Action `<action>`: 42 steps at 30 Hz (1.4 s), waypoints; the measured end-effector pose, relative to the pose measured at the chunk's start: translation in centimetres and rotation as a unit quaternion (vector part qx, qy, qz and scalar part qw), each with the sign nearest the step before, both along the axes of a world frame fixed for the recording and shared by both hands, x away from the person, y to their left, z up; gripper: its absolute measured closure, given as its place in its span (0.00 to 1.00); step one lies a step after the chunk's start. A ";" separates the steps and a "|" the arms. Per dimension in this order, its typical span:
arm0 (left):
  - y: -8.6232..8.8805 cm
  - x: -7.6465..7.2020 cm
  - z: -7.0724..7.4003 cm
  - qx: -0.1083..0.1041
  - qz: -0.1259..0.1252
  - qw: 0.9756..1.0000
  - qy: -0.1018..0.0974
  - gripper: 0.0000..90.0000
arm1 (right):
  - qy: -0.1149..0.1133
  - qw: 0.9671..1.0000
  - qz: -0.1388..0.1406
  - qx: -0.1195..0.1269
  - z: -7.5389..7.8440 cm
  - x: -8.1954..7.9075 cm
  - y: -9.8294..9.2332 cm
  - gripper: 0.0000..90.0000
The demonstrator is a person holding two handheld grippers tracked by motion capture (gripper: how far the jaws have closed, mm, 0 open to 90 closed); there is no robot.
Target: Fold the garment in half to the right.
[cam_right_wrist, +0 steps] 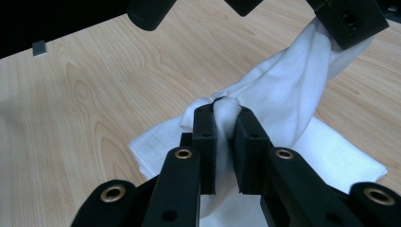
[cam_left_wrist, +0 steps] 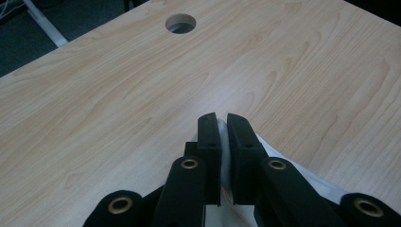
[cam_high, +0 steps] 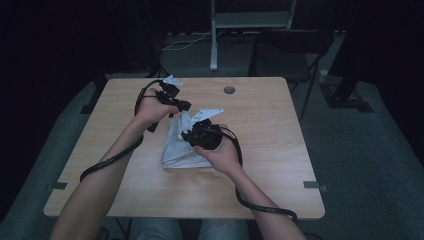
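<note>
From the high view, the white cloth (cam_high: 182, 147) lies near the middle of the table (cam_high: 280, 165), one end lifted between the left gripper (cam_high: 182, 106) and the right gripper (cam_high: 192, 134). The left gripper view has its jaws clamped on a thin cloth edge. The right gripper view has its jaws pinching a bunched fold; a pull apart could slip that thin edge free.

Surface (cam_left_wrist: 118, 104): pale wood-grain laminate, smooth with a slight sheen. Cloth (cam_right_wrist: 288, 90), right of centre: white woven fabric, soft, matt, creased. Hand-held gripper (cam_right_wrist: 226, 118), lower centre: matt black plastic with brass-coloured metal eyelets. Floor (cam_high: 370, 140), right: grey matt carpet.
</note>
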State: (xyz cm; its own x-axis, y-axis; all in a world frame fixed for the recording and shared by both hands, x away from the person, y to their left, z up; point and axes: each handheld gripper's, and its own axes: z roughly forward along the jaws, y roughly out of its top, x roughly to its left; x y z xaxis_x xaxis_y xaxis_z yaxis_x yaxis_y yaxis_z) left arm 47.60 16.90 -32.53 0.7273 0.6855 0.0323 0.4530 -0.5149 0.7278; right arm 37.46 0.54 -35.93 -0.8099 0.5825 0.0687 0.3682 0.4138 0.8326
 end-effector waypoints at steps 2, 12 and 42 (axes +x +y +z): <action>-0.1 0.0 -0.1 0.002 -0.001 1.000 0.000 0.95 | 0.002 1.000 -0.001 0.000 -0.1 0.0 -0.1 0.90; -0.4 -0.1 -0.6 0.004 -0.005 1.000 -0.001 0.95 | 0.004 1.000 -0.004 -0.001 -0.5 0.0 -0.3 0.90; -1.3 -0.1 -1.9 0.007 -0.004 1.000 0.005 0.95 | 0.012 1.000 -0.015 -0.003 -1.7 -0.1 -1.2 0.90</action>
State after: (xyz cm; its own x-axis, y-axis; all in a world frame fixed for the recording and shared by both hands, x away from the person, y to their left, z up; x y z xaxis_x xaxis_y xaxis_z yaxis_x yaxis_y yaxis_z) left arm 47.51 15.63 -34.40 0.7335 0.6787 0.0348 0.4551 -0.5286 0.7166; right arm 37.40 -0.67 -37.67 -0.7904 0.6067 0.0846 0.4004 0.4072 0.8209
